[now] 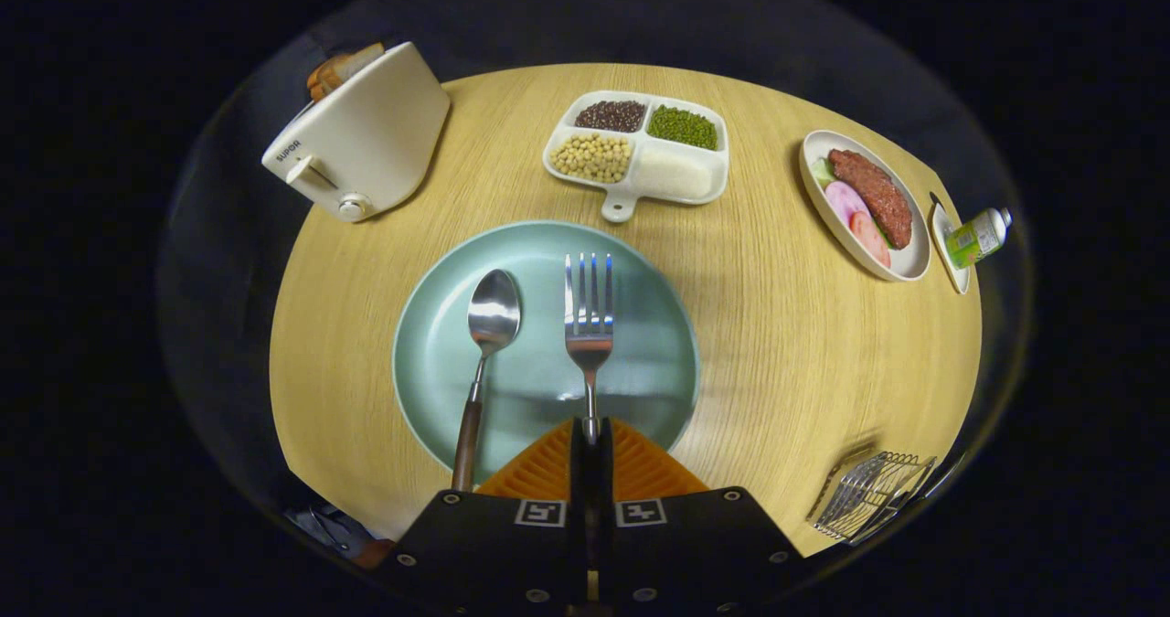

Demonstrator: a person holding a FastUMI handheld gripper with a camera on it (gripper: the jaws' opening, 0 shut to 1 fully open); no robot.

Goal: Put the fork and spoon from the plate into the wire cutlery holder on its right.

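Toaster (pixel 361 137), back left of table: brand "SUPOR" on its front, dark letters. Bottle (pixel 976 237) label at right too small to read.

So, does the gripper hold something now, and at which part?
Yes. The gripper is shut on the fork, with both fingers pressing on its handle, below the prongs. The fork sits over the plate.

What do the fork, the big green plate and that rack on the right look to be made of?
The fork, its handle pinched between the gripper's shut orange fingers, looks like polished steel, mirror-bright. The plate seems matte glazed ceramic, though it could be plastic. The cutlery holder is thin shiny metal wire.
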